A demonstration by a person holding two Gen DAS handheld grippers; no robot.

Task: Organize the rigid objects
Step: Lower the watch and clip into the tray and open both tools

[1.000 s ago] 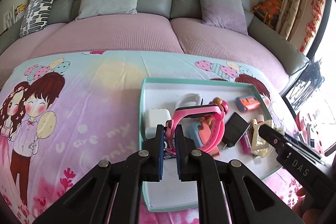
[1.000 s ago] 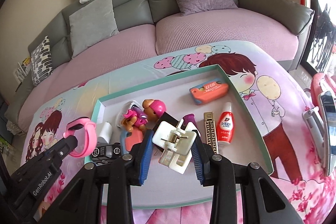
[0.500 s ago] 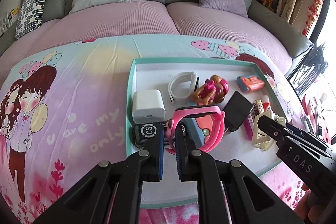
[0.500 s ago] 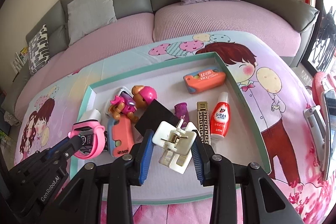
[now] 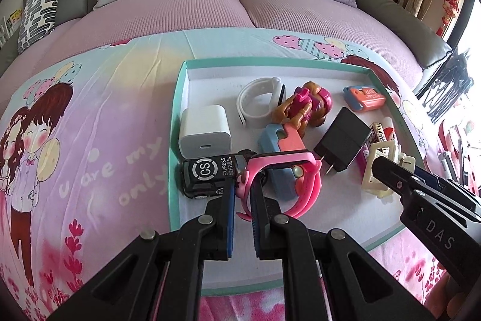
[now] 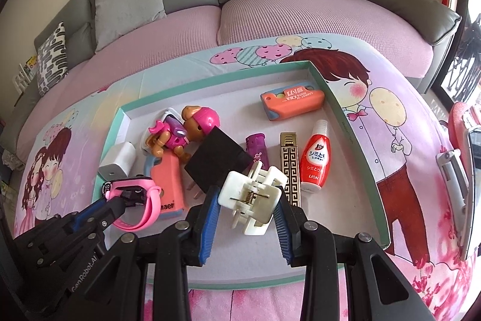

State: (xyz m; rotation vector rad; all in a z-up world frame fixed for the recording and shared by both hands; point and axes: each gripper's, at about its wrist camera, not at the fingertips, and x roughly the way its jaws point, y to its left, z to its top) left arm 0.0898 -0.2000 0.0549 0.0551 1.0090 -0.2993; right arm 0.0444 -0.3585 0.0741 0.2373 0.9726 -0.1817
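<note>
The left gripper (image 5: pixel 242 194) was clamped hard on the strap of a pink watch (image 5: pixel 279 170), its jaws nearly together, the thin band leaving almost no gap. The watch hung low over the near left part of the teal-rimmed tray (image 5: pixel 177 110), just above a black toy van (image 5: pixel 210 175) and a blue-and-coral case (image 5: pixel 281 140). Gripping the strap rather than the watch body probably gave the narrow jaws a flat section to pinch.

The right gripper (image 6: pixel 245 209) stood partly open, its blue pads (image 6: pixel 210 218) pressing both sides of a cream spring clip (image 6: pixel 251 197). The clip's width kept the jaws apart; its spring and hinge pin faced the camera. It was held above the near centre of the tray floor, beside a black plug adapter (image 6: pixel 216 161).

Both held items appeared to be on their way down into the tray, which seemed to serve as the collecting place. Already lying in it were:
- a white charger (image 5: pixel 206 131) against the left wall
- a white wristband (image 5: pixel 258 101)
- a pink puppy figure (image 6: pixel 186 131)
- an orange knife case (image 6: pixel 293 101) near the far right corner
- a purple lighter (image 6: pixel 257 149), a gold patterned lighter (image 6: pixel 290 167) and a red stain-remover bottle (image 6: pixel 315 161), set side by side

The tray rested on a cartoon-print cloth (image 5: pixel 90 140) in front of a sofa (image 5: pixel 210 5).
</note>
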